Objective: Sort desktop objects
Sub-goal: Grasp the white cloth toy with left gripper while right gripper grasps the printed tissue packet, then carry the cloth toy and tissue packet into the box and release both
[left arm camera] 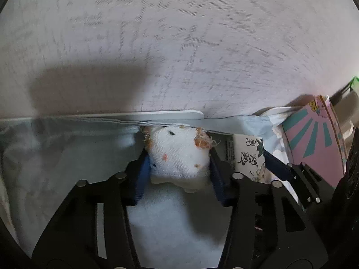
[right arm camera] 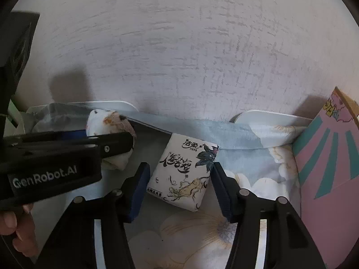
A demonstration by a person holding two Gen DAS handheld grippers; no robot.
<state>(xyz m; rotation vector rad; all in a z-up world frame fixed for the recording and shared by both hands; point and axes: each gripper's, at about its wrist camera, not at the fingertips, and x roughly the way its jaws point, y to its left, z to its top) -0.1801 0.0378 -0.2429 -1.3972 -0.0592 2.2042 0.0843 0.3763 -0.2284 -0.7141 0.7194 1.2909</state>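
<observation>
A small white knitted cloth with orange and dark specks sits between the blue pads of my left gripper, which is shut on it. The right wrist view shows the same cloth beside the left gripper's black finger. A white tissue pack with black brush lettering and a floral print lies tilted between the pads of my right gripper, both pads touching its sides. In the left wrist view the pack sits just right of the cloth, partly hidden by the right gripper's finger.
A pink box with teal rays stands at the right, close to the right gripper. A floral blue-and-cream cloth lies under the objects. White tray rims meet a textured wall behind. Clear plastic lies left. A hand holds the left gripper.
</observation>
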